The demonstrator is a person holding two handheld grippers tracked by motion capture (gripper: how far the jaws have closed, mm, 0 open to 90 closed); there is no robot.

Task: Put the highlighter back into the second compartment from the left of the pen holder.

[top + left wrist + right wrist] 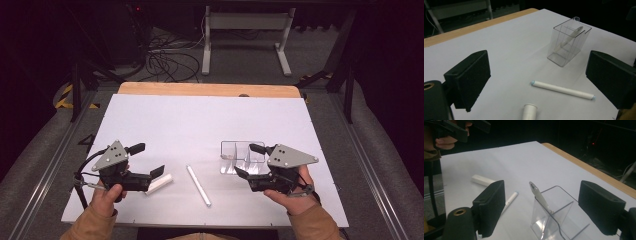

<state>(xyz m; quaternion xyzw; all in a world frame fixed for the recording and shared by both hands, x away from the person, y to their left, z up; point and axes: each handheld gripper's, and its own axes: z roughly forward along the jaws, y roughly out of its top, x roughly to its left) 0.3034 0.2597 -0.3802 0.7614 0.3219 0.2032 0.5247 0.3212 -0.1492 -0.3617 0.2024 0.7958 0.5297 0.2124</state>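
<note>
White bench (pixel 200 120): clear box (pixel 242 157) holding one pen (pixel 540 197); left gripper (pixel 152 161) and right gripper (pixel 250 160), fingers wide, empty.

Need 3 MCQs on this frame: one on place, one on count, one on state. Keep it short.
1. Where is the long white stick?
A. In the clear box
B. Flat on the table between the two grippers
C. Held in the right gripper

2. How many white pieces lie flat on the table sheet?
A. One
B. Two
C. Four

3. How do the left gripper jaws stand?
A. Open, nothing between them
B. Shut on the short white cap
C. Shut on the box

Answers:
1 B: it lies on the sheet, apart from the clear box and the right gripper.
2 B: the stick and the short white cap; a third piece leans inside the box.
3 A: both pads stand wide apart over the bare sheet.
</note>
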